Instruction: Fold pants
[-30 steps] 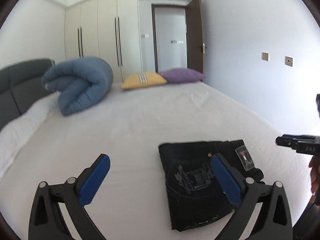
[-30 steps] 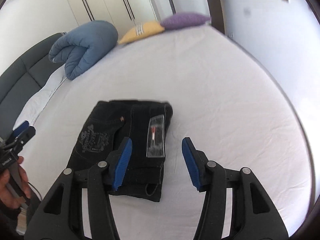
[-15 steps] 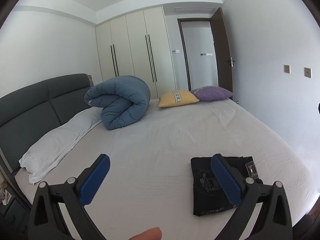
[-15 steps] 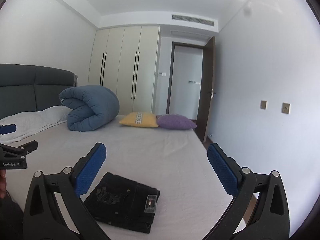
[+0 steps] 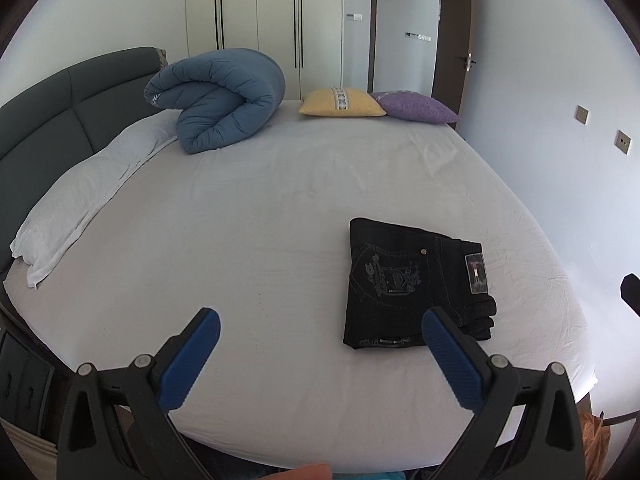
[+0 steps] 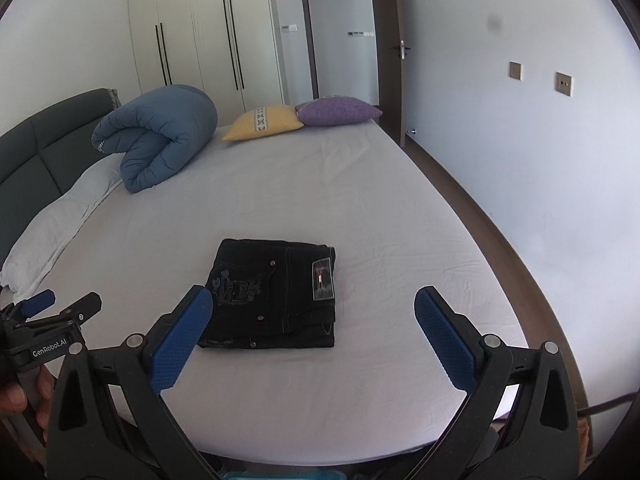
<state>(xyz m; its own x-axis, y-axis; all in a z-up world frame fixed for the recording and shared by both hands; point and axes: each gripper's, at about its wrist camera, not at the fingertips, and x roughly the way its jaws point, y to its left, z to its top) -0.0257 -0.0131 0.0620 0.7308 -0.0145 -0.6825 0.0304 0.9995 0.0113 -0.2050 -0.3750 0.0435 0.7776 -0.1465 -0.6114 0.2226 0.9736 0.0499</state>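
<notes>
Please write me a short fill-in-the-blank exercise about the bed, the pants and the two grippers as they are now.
1. The black pants lie ____ into a compact stack on the white bed.
2. Next to the yellow cushion sits a ____ cushion.
3. The fingers of the right gripper stand ____, with nothing between them.
4. The rolled duvet near the headboard is ____ in colour.

Missing words: folded; purple; open; blue
</notes>
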